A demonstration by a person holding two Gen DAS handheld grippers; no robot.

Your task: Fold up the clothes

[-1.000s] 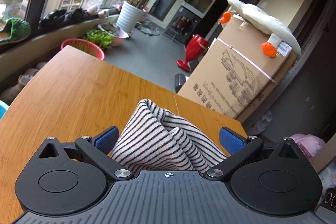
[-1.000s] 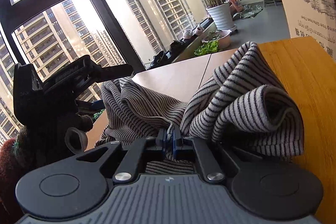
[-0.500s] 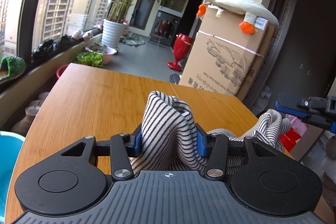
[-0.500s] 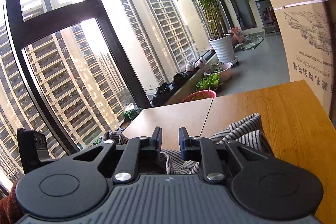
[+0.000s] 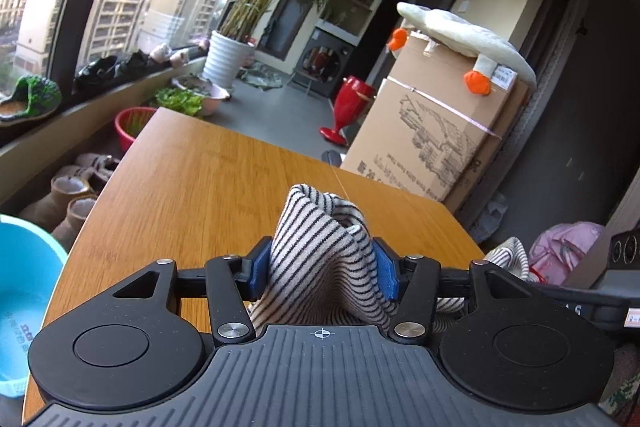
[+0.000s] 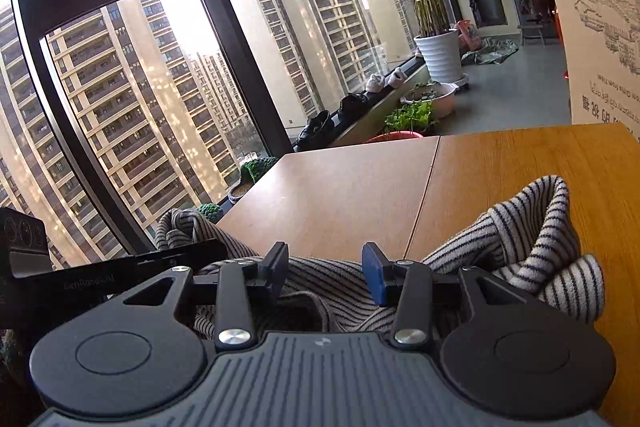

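A black-and-white striped garment (image 5: pixel 316 227) lies crumpled on the wooden table (image 5: pixel 208 179). My left gripper (image 5: pixel 322 267) has a thick bunched fold of it between its blue pads. The pads press on both sides of the fold, though the jaws are opening slightly. In the right wrist view the same garment (image 6: pixel 532 235) spreads across the near table edge, with a raised fold at the right. My right gripper (image 6: pixel 324 267) hovers just over the flat striped cloth. Its jaws are apart and opening, and the pads touch no cloth.
A large cardboard box (image 5: pixel 432 143) with a plush goose (image 5: pixel 460 35) on top stands past the table's far right. A blue basin (image 5: pixel 24 291) sits below the table's left edge. Beyond are a red basin (image 5: pixel 132 123), a potted palm (image 5: pixel 228 63) and the window.
My left jaws went from wide open to gripping the bunched fold. My right jaws, earlier shut on the cloth, have let go and spread apart, and the raised cloth has dropped to the table.
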